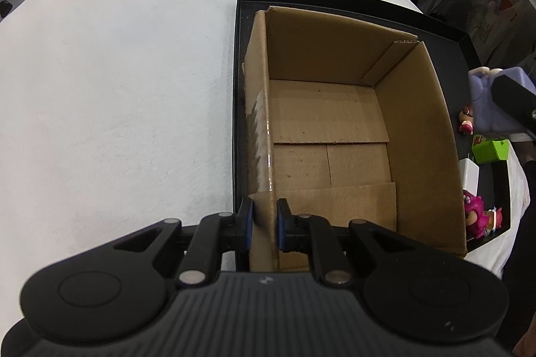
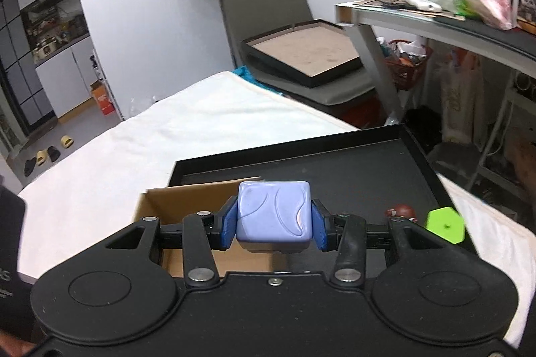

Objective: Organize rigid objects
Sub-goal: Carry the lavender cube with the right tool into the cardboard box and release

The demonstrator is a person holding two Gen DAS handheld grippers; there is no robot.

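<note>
Meanwhile, the cardboard box (image 1: 335, 122) wall is pinched steady by the left gripper (image 1: 264, 219) while a purple block (image 2: 273, 216) is clamped in the right gripper (image 2: 273, 224), presumably for boxing.

**Both grippers closed on something**

The left gripper (image 1: 264, 218) points steeply down. Its blue pads (image 1: 248, 216) pinch a thin wall of the cardboard box (image 1: 335, 109), one pad on each side of it. The right gripper (image 2: 273, 224) points forward and a little down, and it holds a lilac rounded cube (image 2: 273, 216) firmly between its blue pads (image 2: 227, 228), above the box.
</note>
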